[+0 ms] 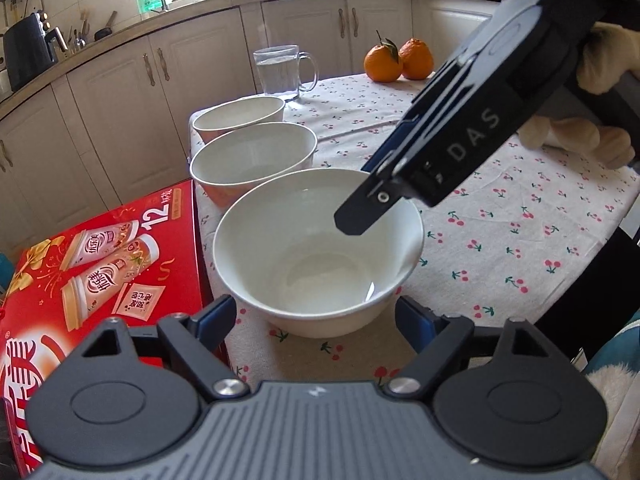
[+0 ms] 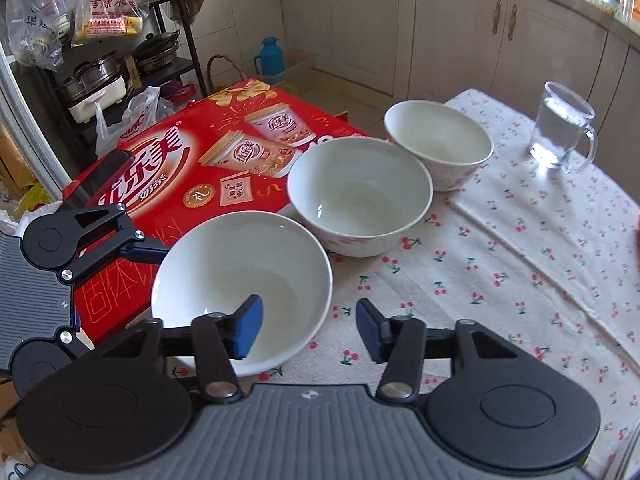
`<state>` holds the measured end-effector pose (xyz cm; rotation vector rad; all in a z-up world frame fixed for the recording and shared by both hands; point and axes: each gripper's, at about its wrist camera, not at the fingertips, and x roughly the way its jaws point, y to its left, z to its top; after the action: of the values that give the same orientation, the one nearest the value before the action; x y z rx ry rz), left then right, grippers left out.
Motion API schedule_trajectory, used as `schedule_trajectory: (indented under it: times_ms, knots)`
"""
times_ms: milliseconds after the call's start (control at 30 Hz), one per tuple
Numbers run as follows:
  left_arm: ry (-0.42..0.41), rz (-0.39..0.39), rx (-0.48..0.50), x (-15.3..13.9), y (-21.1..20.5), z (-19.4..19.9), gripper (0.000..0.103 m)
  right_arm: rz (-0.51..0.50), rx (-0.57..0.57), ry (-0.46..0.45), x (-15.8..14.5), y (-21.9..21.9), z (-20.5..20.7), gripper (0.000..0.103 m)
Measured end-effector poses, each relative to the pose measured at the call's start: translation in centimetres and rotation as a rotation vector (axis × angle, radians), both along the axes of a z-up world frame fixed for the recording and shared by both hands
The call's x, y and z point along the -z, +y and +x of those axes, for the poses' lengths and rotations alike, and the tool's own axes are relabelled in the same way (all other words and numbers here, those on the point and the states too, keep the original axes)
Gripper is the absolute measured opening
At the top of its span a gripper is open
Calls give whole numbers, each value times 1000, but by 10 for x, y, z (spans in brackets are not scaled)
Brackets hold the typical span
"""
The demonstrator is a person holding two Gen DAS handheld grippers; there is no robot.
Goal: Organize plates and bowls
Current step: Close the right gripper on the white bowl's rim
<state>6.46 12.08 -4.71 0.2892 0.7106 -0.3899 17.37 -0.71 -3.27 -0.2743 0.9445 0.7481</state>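
Nearest bowl [image 2: 240, 280] rim sits between right gripper [image 2: 310, 330] pads, untouched.

Black tool [image 2: 310, 330], blue pads [image 2: 249, 327]; grey ribbed housing (silver screws)

both grippers angle downward — fingers [image 2: 252, 326] parted.

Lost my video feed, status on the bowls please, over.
Right gripper open, straddling near bowl's rim, no clamp. Left gripper open, same bowl between fingers. Three bowls in a row, unstacked. Mug and oranges clear of path.
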Motion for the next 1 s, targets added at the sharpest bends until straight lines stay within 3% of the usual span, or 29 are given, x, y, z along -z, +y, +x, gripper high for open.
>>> schedule_trajectory:
  times_ms: [300,633,1000]
  knots:
    - [6,-4,16,-1,0,3,81,61,-16,55,7,0,5,49]
    - [5,23,31,-4,-8,4,81,67,-11,40,4,-3,0,49]
    - [-14,3,145,-14,-47,9,81,55,74,3,-8,-48,-11,49]
